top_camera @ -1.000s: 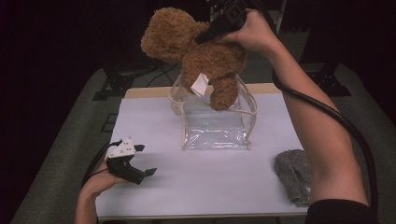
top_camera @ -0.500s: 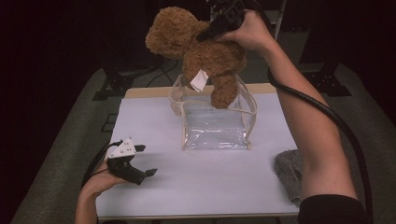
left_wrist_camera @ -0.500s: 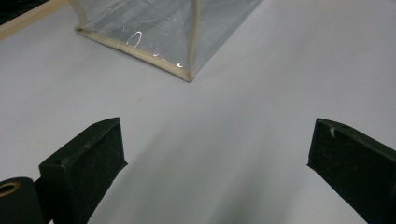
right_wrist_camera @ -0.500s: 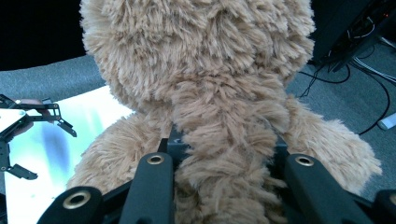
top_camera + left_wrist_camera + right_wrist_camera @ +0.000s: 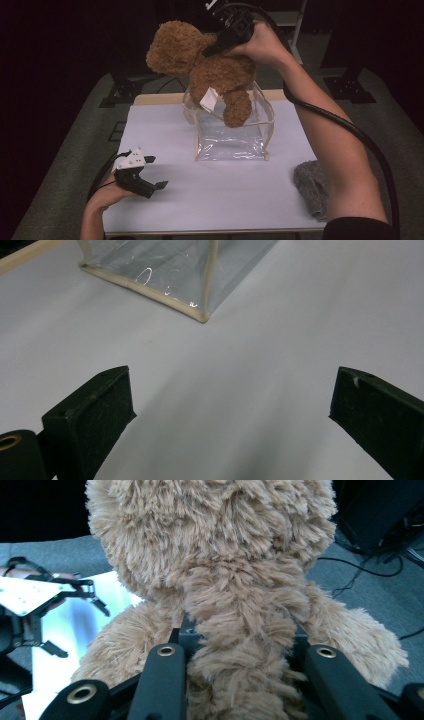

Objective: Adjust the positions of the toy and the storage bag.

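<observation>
A fluffy brown teddy bear (image 5: 210, 70) with a white tag hangs tilted over the far side of the table, its legs dipping into the open mouth of the clear plastic bag (image 5: 232, 135). The right gripper (image 5: 220, 45) is clamped on its furry body, that arm stretched far and high. The left gripper (image 5: 150, 172) rests near the left edge of the white table (image 5: 225, 200), jaws wide apart with nothing between them.

- My right gripper (image 5: 212, 50) raised high over the far side of the table, arm stretched forward, jaws clamped on what they carry.
- Right forearm angled up and inward, cable trailing along it.
- My left gripper (image 5: 150, 172) low near my side, jaws spread wide apart, hand resting.
</observation>
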`<state>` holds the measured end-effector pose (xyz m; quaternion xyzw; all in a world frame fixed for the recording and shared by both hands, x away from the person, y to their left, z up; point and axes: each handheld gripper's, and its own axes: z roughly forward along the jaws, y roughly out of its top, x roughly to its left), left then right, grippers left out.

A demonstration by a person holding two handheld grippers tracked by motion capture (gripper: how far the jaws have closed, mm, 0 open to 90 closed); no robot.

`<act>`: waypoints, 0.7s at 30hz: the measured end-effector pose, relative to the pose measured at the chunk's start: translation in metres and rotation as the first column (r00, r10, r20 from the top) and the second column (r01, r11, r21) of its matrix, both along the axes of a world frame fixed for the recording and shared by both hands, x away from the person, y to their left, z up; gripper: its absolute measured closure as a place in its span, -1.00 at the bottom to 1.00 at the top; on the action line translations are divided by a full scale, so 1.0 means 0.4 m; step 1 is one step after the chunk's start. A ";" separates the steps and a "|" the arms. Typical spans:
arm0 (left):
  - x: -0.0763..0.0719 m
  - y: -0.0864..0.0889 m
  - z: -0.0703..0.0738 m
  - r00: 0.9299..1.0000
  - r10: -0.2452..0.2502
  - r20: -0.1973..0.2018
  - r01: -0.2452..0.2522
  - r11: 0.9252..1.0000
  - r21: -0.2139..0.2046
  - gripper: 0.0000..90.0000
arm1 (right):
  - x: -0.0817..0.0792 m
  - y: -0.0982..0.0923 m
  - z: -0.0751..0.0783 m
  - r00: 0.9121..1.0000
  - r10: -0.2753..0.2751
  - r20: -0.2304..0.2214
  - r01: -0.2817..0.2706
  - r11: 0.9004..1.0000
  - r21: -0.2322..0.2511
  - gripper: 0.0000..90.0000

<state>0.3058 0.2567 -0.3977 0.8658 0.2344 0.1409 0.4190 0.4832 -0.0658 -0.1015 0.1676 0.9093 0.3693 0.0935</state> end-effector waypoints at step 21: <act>0.001 0.001 -0.001 1.000 -0.004 -0.003 0.004 1.000 -0.007 -0.93 | 0.053 -0.024 0.006 0.999 -0.043 -0.002 0.043 0.999 0.014 0.45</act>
